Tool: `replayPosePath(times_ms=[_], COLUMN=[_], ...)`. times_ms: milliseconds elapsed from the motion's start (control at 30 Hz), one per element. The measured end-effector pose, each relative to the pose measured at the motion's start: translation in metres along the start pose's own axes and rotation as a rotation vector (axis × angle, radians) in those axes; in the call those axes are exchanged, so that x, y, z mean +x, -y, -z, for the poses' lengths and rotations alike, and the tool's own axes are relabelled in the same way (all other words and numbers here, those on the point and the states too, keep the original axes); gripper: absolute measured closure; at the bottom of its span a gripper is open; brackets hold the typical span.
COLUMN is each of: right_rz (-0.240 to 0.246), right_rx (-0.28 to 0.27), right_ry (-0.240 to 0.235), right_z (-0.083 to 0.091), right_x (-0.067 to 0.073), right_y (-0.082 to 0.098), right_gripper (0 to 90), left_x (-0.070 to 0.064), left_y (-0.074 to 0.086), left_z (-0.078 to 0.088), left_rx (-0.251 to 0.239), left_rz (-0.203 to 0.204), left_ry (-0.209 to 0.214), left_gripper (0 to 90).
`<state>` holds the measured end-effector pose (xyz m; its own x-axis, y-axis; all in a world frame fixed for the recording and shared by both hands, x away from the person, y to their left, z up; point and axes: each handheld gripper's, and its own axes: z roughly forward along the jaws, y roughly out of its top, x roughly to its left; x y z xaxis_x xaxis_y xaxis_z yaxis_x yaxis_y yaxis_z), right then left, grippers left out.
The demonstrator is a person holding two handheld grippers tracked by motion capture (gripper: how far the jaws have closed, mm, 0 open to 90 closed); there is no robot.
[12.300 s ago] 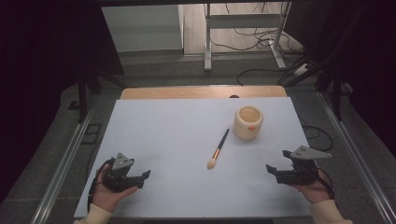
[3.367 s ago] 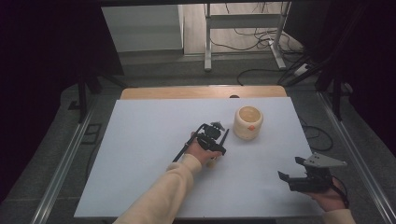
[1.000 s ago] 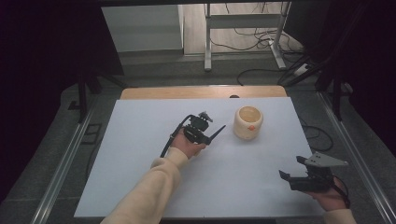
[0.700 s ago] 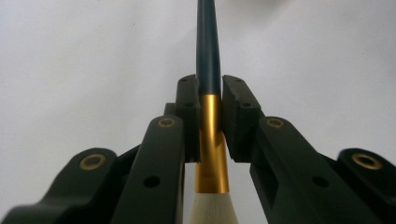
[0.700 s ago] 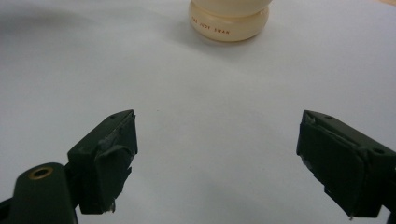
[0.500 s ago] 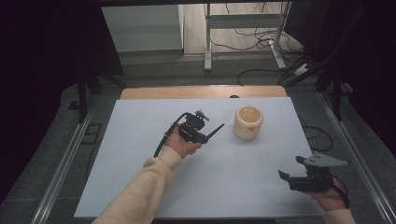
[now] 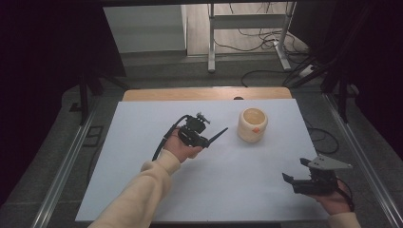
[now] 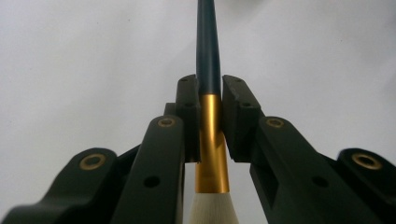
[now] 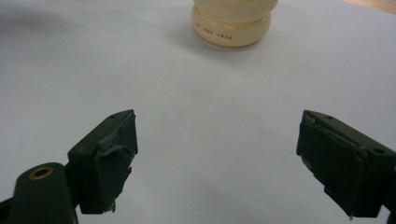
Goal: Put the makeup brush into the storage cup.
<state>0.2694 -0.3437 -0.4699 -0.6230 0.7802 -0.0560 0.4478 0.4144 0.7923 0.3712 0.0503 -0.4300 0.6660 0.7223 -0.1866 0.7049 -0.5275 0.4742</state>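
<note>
Jaws of left gripper (image 7: 205, 140) pinching brush (image 8: 208, 93) at its gold ferrule | lifted off surface (image 7: 142, 142) since earlier, nearer cup (image 7: 252, 124) | right gripper (image 9: 217, 163) jaws spread, unmoved

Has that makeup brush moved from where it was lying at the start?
Yes. The brush has left its spot below and left of the cream pot; the left tool now holds it off the sheet, further left of the pot, handle toward it.
</note>
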Motion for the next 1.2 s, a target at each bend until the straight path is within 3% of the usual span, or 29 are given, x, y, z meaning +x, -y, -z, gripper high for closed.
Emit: replayPosePath(times_ms=[767, 1200], right_rz=[0.06, 0.103], right_rx=[-0.031, -0.017], right_ry=[0.0, 0.0], right_z=[-0.01, -0.023], right_x=[0.017, 0.029], right_y=[-0.021, -0.034], right_gripper=[13.7, 14.5], left_x=[0.0, -0.003], left_y=[0.01, 0.013], left_z=[0.011, 0.017], left_rx=[-0.004, -0.012], left_rz=[-0.026, -0.05], left_ry=[0.035, 0.056], left_gripper=[78.6, 78.6])
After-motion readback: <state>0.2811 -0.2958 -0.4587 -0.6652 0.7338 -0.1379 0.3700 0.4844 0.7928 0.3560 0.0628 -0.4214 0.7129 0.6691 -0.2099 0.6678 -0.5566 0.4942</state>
